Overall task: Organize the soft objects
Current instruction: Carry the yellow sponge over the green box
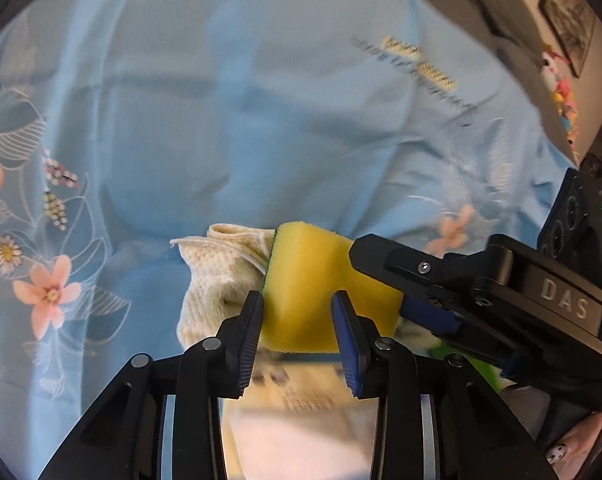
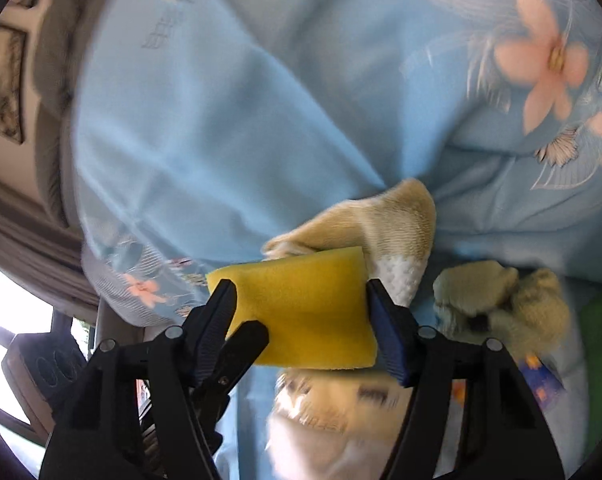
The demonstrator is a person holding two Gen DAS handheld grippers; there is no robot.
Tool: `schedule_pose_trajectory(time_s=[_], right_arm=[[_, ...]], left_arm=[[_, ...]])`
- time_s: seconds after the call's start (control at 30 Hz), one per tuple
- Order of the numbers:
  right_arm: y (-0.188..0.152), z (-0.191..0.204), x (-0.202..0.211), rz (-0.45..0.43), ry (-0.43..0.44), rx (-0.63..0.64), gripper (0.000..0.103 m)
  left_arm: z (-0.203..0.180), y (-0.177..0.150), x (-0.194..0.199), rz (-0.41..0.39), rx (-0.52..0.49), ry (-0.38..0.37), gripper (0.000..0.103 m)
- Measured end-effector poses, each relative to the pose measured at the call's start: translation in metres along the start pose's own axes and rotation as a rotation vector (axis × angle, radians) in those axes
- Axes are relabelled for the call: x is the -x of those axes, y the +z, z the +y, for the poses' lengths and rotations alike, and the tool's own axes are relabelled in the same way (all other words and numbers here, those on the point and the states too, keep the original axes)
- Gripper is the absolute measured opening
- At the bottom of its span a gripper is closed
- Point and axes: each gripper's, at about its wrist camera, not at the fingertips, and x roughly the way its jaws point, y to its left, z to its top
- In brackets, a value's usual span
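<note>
Left hand-held gripper [image 1: 297, 320]: narrow, pads pinching sponge [image 1: 321, 280]. Right hand-held gripper [image 2: 301, 312]: half-open, clamped across same sponge. Cloth [image 1: 217, 280] behind.

Sponge [image 1: 313, 280] sits between both grippers' fingers, over the sheet [image 1: 221, 100]. Cloth [image 1: 217, 276] lies behind it and to the left. Plush toy [image 2: 497, 300] lies right of the sponge.

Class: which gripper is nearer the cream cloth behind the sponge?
Left. The left gripper pinches the sponge at the end touching the cloth. The right gripper clamps the sponge across its width, further from the cloth.
</note>
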Motion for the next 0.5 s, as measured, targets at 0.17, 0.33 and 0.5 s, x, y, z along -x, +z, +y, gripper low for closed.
schedule_pose_trajectory(time_s=[0.17,0.33,0.5], right_arm=[[-0.031,0.031,0.054,-0.033,-0.013,0.083,0.066],[-0.070,0.036,0.090,-0.040,-0.040,0.109,0.066],[-0.111,0.036,0.114,-0.050,-0.078,0.135,0.066]], left_arm=[[-0.007,-0.024,0.049,-0.023,-0.001,-0.012,0.036],[-0.030,-0.051,0.076,-0.018,-0.036,0.021,0.036],[-0.039,-0.079,0.097,-0.006,-0.036,0.008,0.036]])
